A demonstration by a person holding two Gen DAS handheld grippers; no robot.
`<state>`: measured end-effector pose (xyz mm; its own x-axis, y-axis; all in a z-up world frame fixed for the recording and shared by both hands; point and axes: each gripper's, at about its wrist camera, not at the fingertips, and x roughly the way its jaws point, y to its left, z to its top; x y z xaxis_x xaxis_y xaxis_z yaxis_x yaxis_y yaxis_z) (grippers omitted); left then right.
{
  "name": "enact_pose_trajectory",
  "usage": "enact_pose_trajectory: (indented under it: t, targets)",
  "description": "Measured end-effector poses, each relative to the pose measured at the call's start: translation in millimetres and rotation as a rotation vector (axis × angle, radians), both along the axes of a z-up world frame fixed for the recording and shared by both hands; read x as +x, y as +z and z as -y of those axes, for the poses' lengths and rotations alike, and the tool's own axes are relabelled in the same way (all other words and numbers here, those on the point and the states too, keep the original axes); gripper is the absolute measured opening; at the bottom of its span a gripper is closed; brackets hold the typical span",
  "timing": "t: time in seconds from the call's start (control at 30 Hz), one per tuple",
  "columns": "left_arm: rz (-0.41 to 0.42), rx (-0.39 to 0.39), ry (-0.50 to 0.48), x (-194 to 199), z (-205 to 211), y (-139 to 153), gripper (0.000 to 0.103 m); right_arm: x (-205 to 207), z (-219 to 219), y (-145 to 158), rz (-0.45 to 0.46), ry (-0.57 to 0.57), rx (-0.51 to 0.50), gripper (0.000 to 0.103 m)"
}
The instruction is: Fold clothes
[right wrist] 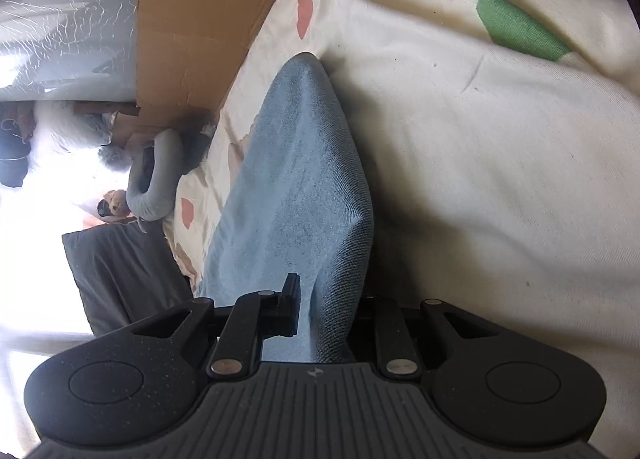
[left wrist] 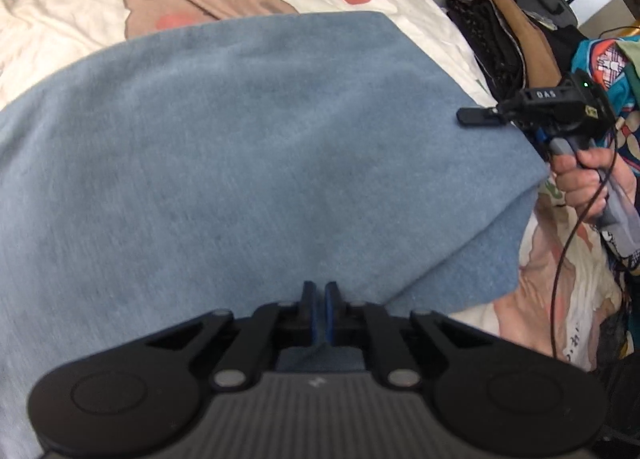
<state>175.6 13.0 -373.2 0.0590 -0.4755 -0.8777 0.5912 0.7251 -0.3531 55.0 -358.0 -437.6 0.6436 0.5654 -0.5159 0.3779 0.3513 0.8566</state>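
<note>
Blue knit cloth [left wrist: 248, 147], soft and limp on the bed [left wrist: 80, 7]; my left hand-held gripper [left wrist: 319, 299] and right hand-held gripper [left wrist: 478, 116] both pinch its near and right edges.

In the left wrist view, the black body of the right gripper [left wrist: 478, 117] bears white letters that read "OAS" as they appear there, though they may be turned or mirrored. Small dark characters are printed on the cream bedsheet [left wrist: 576, 333] near the right edge, too small and warped to read. Nothing in the right wrist view is legible.
</note>
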Motion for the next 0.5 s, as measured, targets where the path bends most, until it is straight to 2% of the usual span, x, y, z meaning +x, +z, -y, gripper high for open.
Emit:
enact_pose_trajectory:
  t: [0.13, 0.27, 0.4, 0.5]
  targets:
    - [-0.019, 0.008, 0.022, -11, -3, -5, 0.004, 1, -2, 3, -0.005, 0.018, -0.034, 0.017]
    - [-0.079, 0.005, 0.034, -19, -4, -13, 0.002, 2, -4, 7, -0.006, 0.02, -0.044, 0.017]
    - [-0.071, 0.002, 0.015, -33, -5, -10, 0.001, 3, -4, 10, -0.004, 0.024, -0.048, 0.017]
    - [-0.073, -0.023, 0.017, -33, -8, 3, 0.001, 1, -3, 8, -0.009, 0.022, -0.044, 0.017]
